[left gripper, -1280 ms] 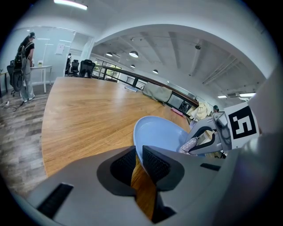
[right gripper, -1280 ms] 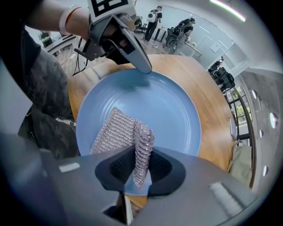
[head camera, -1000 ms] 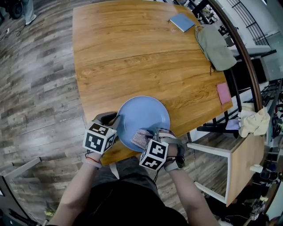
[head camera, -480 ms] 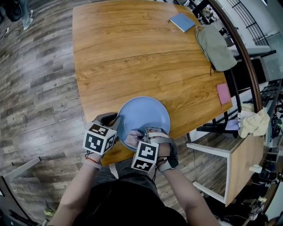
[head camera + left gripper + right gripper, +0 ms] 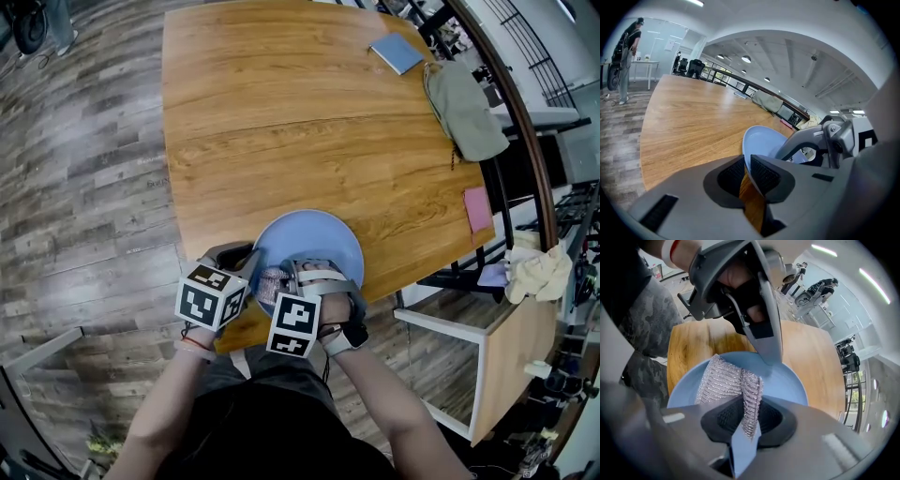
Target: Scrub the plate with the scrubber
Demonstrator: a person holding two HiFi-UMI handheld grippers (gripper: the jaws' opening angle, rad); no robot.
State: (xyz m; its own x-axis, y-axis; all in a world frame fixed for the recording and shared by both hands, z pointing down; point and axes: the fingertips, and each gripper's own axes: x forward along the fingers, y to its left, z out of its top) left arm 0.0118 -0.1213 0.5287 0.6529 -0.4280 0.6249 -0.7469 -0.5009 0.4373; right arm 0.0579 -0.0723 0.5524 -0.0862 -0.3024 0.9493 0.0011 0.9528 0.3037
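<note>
While the wood-plank floor fills the left side of the room, the big wooden table takes up the middle, mostly bare. A white-framed side table stands just off its right corner, with a crumpled yellowish cloth beyond it. A grey-green bag lies on the table's far right edge, and a blue notebook sits near it at the far corner. A pink pad rests at the right edge, well apart from the work.

The blue plate sits at the near edge of the table, right in front of the person. Whether it lies flat or is tipped up, can't tell.

The left gripper is at the plate's left rim. Its jaws are closing, and the rim runs between the two pads, pinched there.

The right gripper is over the near-left part of the plate, just beside the left one. Its jaws are clamped on the scrubber, a silvery mesh pad. One folded edge is nipped between the pads, and the rest spreads out onto the plate's inner surface, touching it.

In the left gripper view a person stands by a white desk far off in the room.
</note>
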